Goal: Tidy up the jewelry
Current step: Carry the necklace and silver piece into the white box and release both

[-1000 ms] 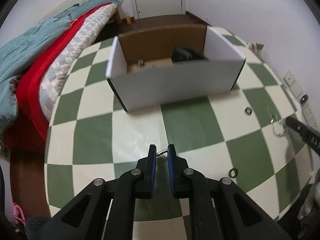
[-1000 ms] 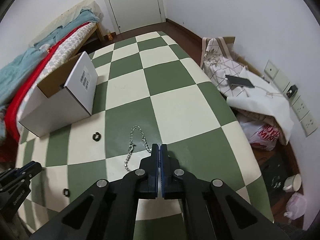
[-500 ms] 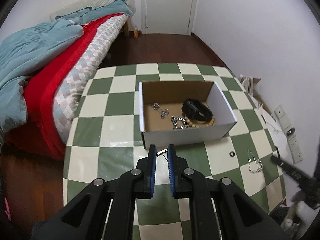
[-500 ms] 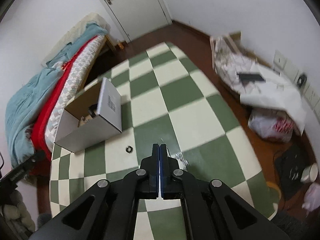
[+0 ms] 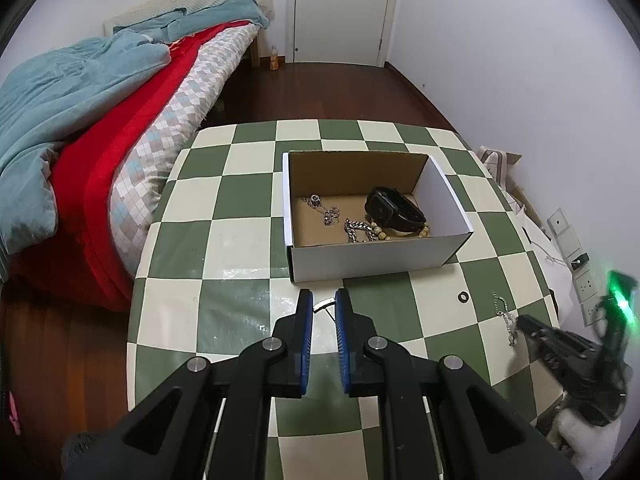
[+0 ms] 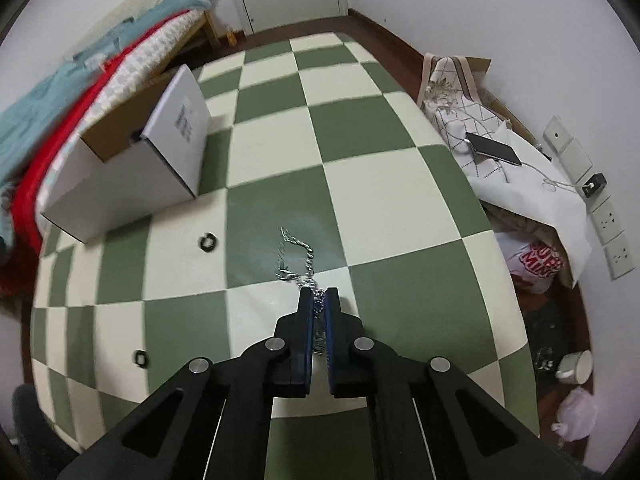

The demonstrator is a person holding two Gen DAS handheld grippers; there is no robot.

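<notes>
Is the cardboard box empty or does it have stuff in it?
Not empty. The open box holds a black watch, silver chains and beads.

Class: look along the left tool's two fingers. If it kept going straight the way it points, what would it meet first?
Probably the near wall of the white box, just beyond the left tool. Depth is unclear; aimed steeply down, it might meet the checked table first.

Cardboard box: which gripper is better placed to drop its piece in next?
Left. The left gripper already holds a small ring just short of the cardboard box. The right gripper pinches the chain farther off.
</notes>
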